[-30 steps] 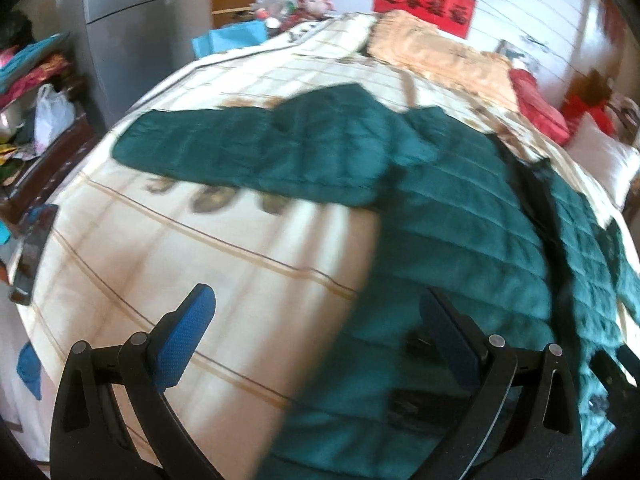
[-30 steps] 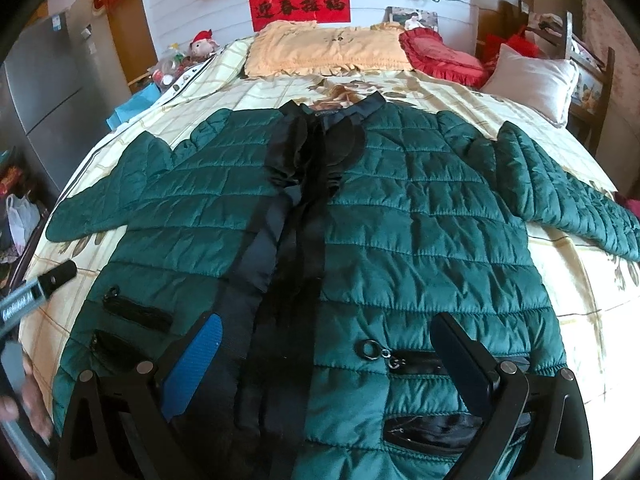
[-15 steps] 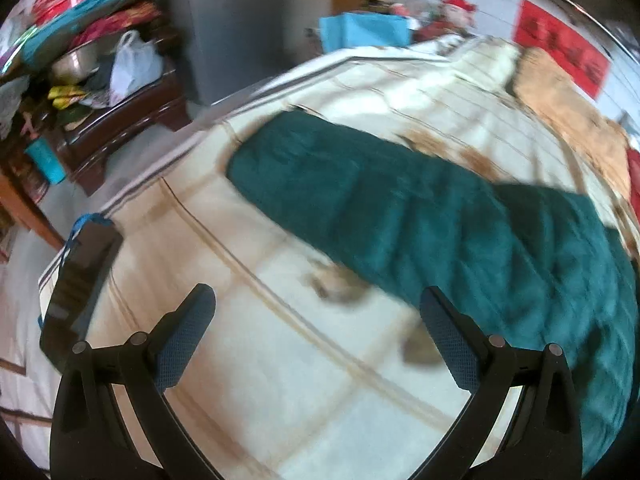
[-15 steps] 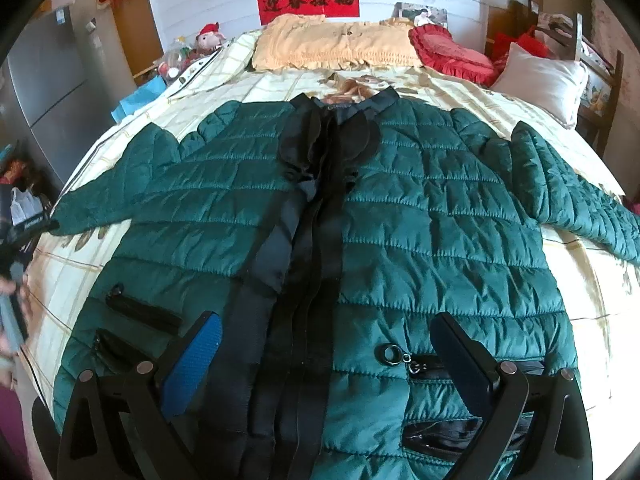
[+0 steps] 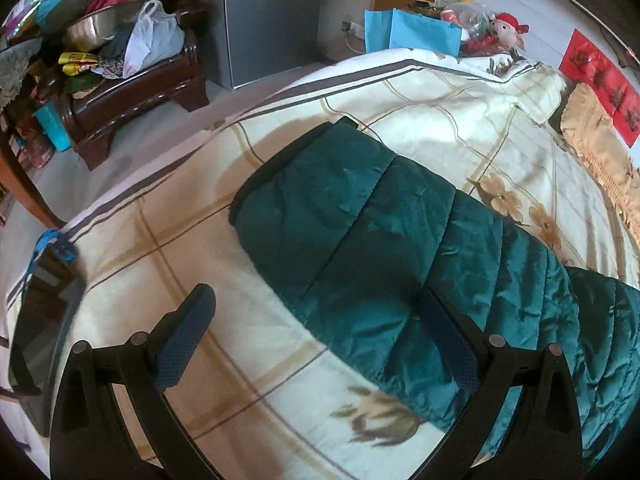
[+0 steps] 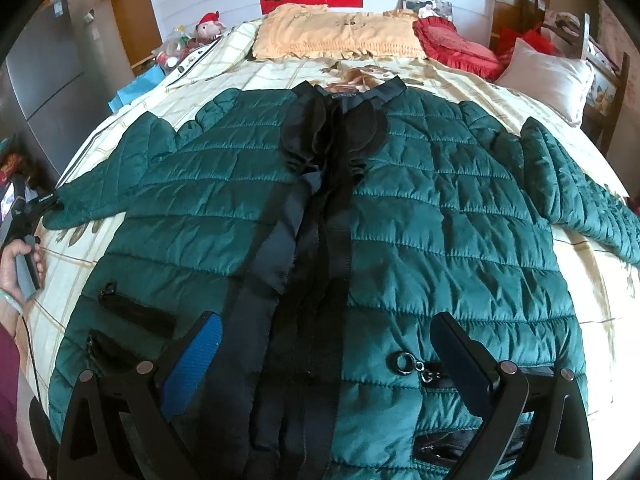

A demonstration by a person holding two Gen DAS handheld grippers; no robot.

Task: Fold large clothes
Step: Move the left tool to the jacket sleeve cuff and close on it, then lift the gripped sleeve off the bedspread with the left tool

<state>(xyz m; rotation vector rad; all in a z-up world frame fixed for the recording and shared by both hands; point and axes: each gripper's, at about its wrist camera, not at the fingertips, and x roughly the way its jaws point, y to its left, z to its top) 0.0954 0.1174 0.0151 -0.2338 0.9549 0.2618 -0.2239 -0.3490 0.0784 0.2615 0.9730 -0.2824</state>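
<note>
A dark green quilted jacket point(image 6: 420, 216) with a black front placket lies spread flat, front up, on the bed, both sleeves stretched out sideways. My right gripper point(image 6: 324, 344) hovers open above the jacket's hem, its fingers either side of the placket. In the left wrist view the jacket's left sleeve point(image 5: 380, 256) fills the middle, its black cuff point(image 5: 272, 172) pointing toward the bed's edge. My left gripper point(image 5: 316, 336) is open just above the sleeve's near edge, a short way in from the cuff. From the right wrist view, the left gripper point(image 6: 38, 204) shows at the sleeve end, held by a hand point(image 6: 16, 264).
The cream checked bedspread point(image 5: 440, 120) covers the bed. Pillows point(image 6: 340, 32) and red cushions point(image 6: 456, 46) lie at the head. A phone-like dark slab point(image 5: 40, 320) sits at the bed's near left corner. A wooden stool point(image 5: 132, 92) with clutter and a grey fridge point(image 5: 272, 16) stand beyond the bed's side.
My left gripper has swung left from the jacket's body out to the left sleeve's end and come closer to it. The right gripper has barely shifted.
</note>
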